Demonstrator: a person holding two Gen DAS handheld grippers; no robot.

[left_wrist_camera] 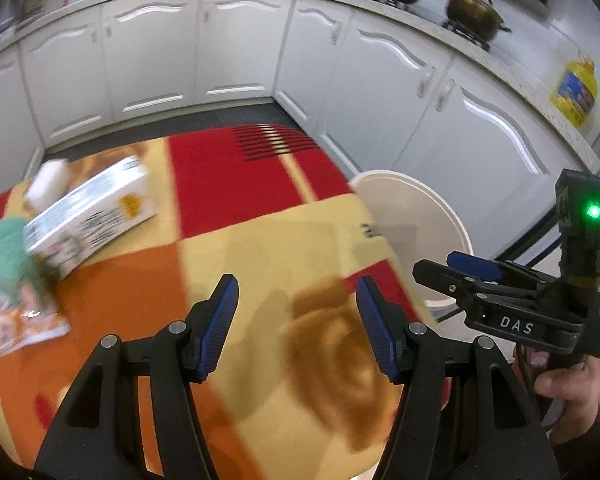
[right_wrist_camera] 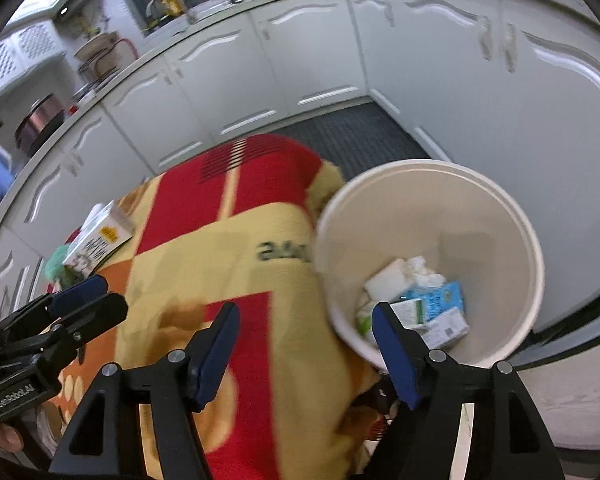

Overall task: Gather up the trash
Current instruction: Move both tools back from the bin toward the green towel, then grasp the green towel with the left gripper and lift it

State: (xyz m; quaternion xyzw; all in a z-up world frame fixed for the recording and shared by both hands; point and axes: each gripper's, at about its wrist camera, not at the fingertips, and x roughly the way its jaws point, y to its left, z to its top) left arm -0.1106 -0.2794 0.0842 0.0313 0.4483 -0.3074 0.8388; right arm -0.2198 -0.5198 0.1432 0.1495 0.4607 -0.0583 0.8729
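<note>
Now both empty, open: left hand-held gripper [left_wrist_camera: 296, 320] over blanket [left_wrist_camera: 228, 208], right hand-held gripper [right_wrist_camera: 306, 344] at bin [right_wrist_camera: 532, 240] rim.

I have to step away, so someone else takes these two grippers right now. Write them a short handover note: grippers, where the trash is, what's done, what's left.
Left gripper: open, nothing between its fingers, over the patterned cloth.
Right gripper: open, empty, at the near rim of the white bin.
Done: the bin already holds a few small cartons and some white scraps.
Left: on the far left part of the cloth lie a large carton, a white block behind it, a green wad and a flat wrapper. All four must go into the bin.
</note>
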